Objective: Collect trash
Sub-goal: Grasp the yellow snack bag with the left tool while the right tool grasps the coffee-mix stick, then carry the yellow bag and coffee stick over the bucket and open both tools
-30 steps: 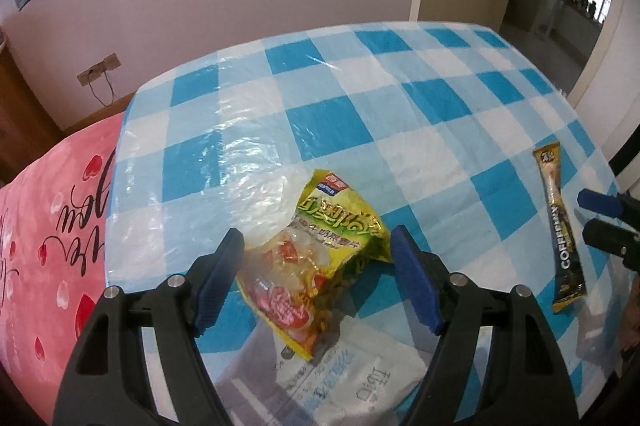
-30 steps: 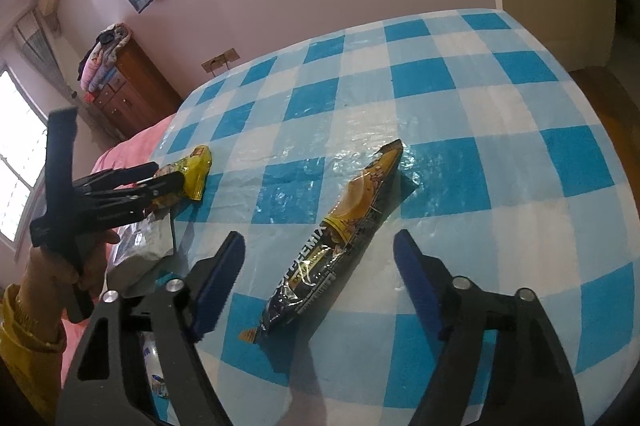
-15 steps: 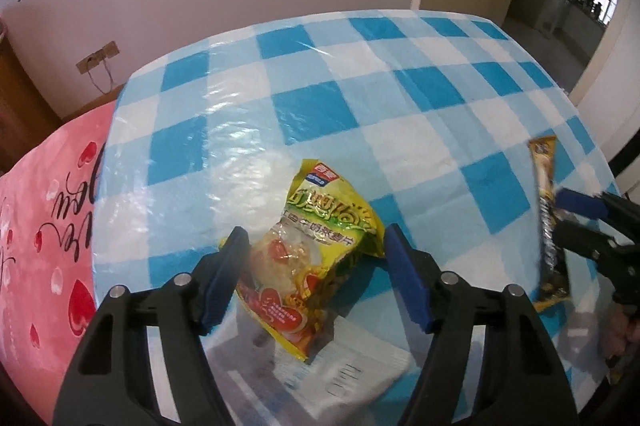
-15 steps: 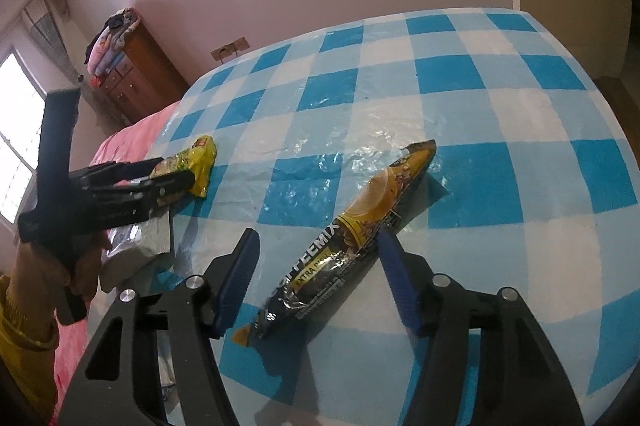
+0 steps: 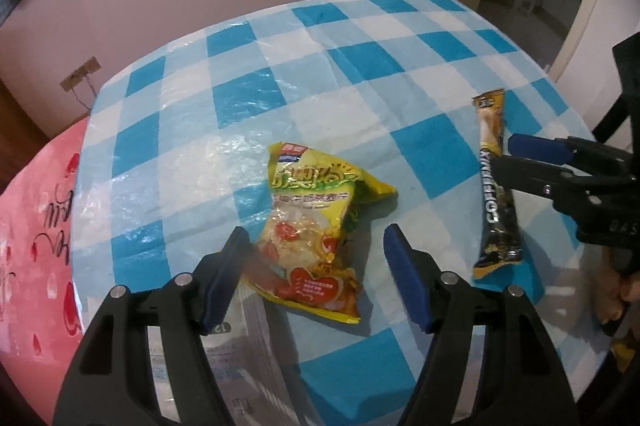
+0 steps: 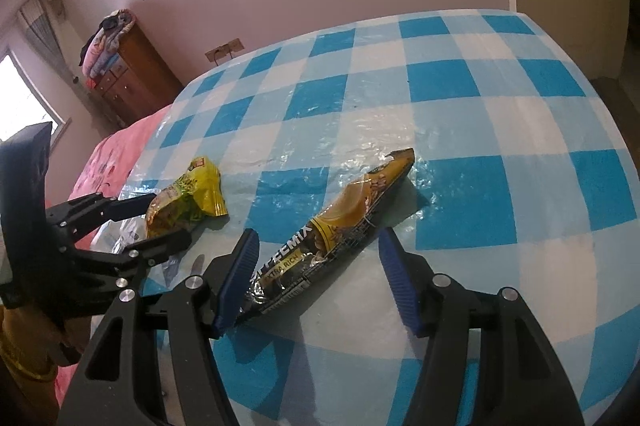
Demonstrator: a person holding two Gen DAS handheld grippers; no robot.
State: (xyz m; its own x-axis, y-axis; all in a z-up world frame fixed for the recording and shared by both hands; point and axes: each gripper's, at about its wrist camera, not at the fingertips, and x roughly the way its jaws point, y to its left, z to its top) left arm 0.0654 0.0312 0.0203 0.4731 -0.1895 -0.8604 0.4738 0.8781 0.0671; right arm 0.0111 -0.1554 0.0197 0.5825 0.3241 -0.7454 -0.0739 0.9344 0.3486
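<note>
A yellow snack wrapper (image 5: 312, 226) lies on the blue checked tablecloth (image 5: 256, 94). My left gripper (image 5: 316, 242) is open, its jaws on either side of the wrapper's near half, low over the table. A long black and gold coffee-mix sachet (image 6: 332, 230) lies to the right; it also shows in the left wrist view (image 5: 494, 182). My right gripper (image 6: 318, 246) is open and straddles the sachet's near half. The yellow wrapper also shows in the right wrist view (image 6: 188, 200), with the left gripper (image 6: 142, 222) around it.
A white printed plastic bag (image 5: 240, 358) lies under the yellow wrapper at the table's near edge. A pink bedspread with hearts (image 5: 36, 226) lies left of the table. A wooden dresser (image 6: 128, 74) stands against the far wall.
Both grippers have moved forward and down. The left jaws now flank the yellow wrapper more closely, and the right jaws have come to straddle the coffee sachet.
</note>
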